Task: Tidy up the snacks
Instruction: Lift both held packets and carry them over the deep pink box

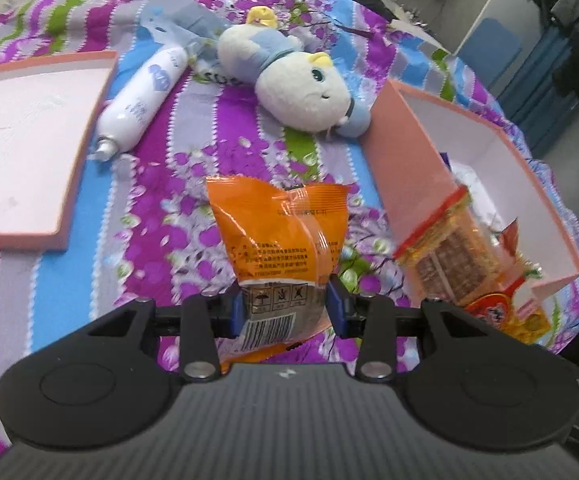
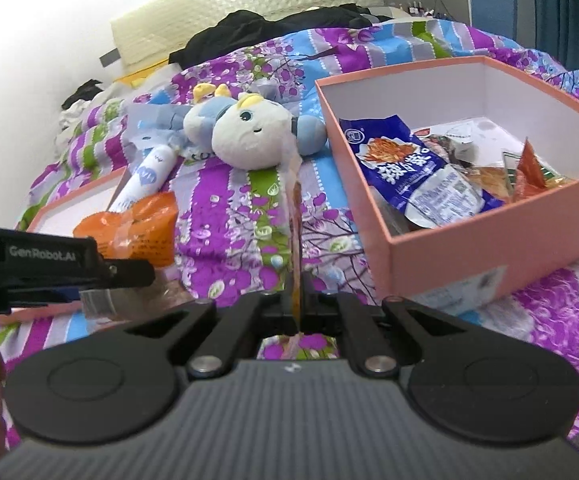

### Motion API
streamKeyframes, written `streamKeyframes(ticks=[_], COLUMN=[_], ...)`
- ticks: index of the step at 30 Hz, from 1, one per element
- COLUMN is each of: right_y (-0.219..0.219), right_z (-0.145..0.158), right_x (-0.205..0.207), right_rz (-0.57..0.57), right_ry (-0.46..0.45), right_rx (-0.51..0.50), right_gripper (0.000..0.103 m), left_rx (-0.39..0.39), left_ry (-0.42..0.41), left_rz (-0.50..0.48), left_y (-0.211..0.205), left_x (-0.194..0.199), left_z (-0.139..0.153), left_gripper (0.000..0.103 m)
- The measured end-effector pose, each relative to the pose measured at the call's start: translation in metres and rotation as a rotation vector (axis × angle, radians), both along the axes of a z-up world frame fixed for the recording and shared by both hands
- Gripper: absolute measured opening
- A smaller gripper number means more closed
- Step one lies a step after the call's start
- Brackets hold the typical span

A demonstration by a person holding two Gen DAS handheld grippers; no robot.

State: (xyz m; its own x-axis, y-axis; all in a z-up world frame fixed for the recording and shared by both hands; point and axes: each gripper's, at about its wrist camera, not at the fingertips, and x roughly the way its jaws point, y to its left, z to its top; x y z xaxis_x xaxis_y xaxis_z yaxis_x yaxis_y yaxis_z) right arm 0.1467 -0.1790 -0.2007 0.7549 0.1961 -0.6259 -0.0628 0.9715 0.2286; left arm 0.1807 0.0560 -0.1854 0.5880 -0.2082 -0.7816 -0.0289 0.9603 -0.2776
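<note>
Holding aloft, we pinch an orange snack packet (image 1: 279, 236) in our left gripper (image 1: 287, 304) | right gripper (image 2: 298, 300) pressed together on a thin wrapper edge (image 2: 295, 216) | pink box (image 2: 449, 240) nearby.

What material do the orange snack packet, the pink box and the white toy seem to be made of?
Orange snack packet: thin glossy plastic film, by its creases and shine. Pink box: probably matte cardboard, given its stiff straight walls and white lining. White toy: soft plush fabric with a fuzzy surface, likely stuffed.
</note>
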Motion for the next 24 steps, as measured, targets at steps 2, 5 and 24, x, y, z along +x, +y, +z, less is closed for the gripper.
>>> streamKeyframes(ticks=[2, 5, 24], right_y=[-0.004, -0.011, -0.062], right_z=[0.003, 0.014, 0.077], right_x=[-0.009, -0.024, -0.073], right_rz=[0.006, 0.011, -0.034], right_ry=[0.0, -0.016, -0.125], right_rx=[0.005, 0.015, 0.03], right_gripper=[0.003, 0.003, 0.003], left_rx=[-0.003, 0.005, -0.022], left_ry=[0.008, 0.006, -0.041], left_rz=[0.008, 0.009, -0.048], left_y=[-0.003, -0.011, -0.069], left_x=[-0.01, -0.027, -0.061], left_z=[0.003, 0.008, 0.076], left_gripper=[0.045, 0.045, 0.045])
